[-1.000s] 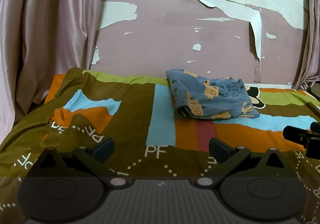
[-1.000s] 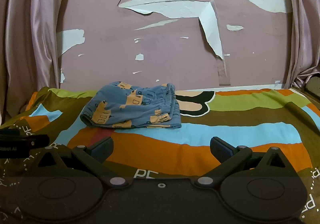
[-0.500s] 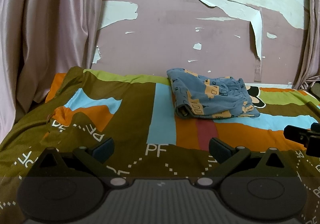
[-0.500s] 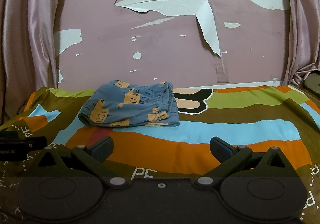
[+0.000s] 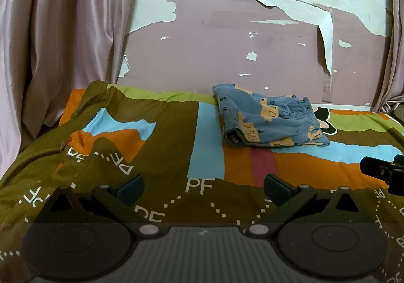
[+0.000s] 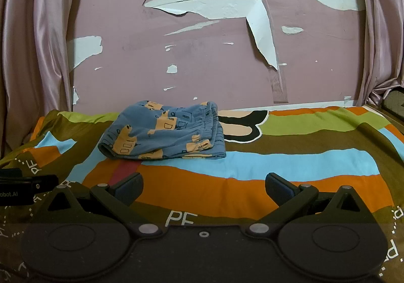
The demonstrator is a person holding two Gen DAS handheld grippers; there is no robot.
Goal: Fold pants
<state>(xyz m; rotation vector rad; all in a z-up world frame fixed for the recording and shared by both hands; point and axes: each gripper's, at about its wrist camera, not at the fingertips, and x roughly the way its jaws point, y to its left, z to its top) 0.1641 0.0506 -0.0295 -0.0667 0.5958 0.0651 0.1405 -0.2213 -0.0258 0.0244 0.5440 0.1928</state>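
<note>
I see the pants (image 5: 270, 120) lying folded in a compact bundle on the bed (image 5: 164, 146) near the wall; both my left tongs (image 5: 203, 185) and right tongs (image 6: 203, 185) are spread apart, empty, well short of them. Folding looks finished to me.

Your feeds are dim with soft, even indoor light and no glare. Fisheye bends the curtains (image 6: 38, 38) and wall (image 5: 214, 55) at the edges, corners vignette black. Focus is sharp; a dark band shades the bottom.

Folded pants (image 5: 270, 120) lie on the bedspread (image 5: 161, 136) near the wall (image 5: 214, 55), curtains (image 5: 63, 43) at either side
</note>
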